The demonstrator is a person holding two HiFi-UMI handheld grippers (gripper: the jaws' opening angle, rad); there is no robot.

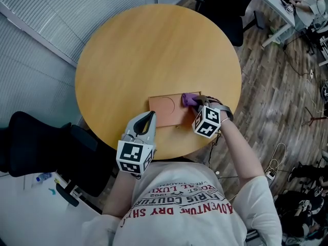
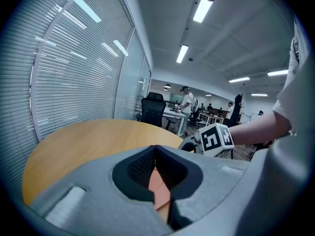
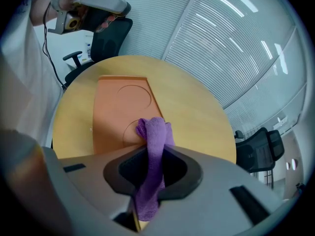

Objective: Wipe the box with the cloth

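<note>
Right gripper view: the soft cloth is clenched by the right gripper upon the stiff, light box, likely steadied near-left by the closed, empty left gripper.

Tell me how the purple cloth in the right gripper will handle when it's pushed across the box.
The purple fabric cloth is probably floppy: it sits crumpled in soft folds in the right gripper. It looks light and soft, so it will likely bunch up rather than slide stiffly over the flat orange box.
</note>
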